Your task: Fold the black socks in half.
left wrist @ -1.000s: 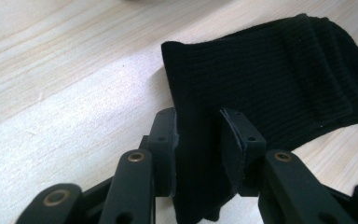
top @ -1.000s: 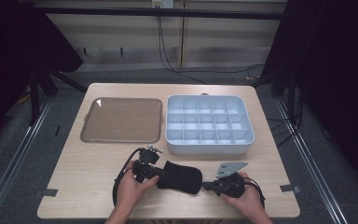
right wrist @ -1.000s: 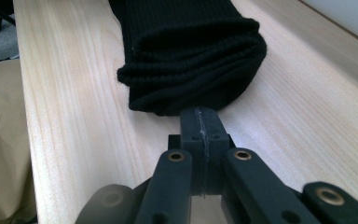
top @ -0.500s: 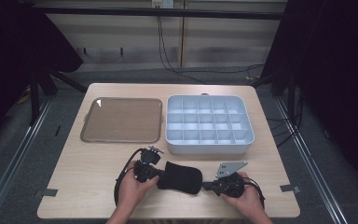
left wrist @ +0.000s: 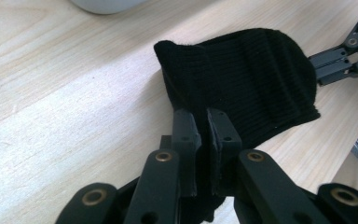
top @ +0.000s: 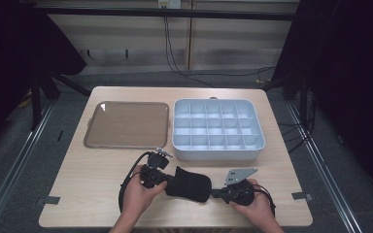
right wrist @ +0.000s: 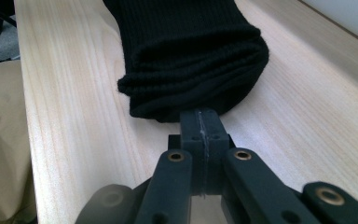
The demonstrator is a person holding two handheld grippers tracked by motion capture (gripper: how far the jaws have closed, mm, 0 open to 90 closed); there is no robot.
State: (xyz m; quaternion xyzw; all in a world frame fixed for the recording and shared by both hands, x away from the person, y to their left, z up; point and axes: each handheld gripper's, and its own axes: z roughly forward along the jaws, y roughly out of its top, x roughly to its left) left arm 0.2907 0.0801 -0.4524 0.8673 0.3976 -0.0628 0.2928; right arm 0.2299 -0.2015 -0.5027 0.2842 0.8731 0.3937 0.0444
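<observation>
Pale wood table, dark rm.

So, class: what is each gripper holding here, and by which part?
Both hold the black sock. The left gripper is clamped on one end of it; the right gripper is shut at the folded opposite end, apparently pinching its edge.

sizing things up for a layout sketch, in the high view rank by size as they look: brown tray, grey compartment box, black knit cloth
1. grey compartment box
2. brown tray, close to the box, so that order is unsure
3. black knit cloth, clearly smallest
</observation>
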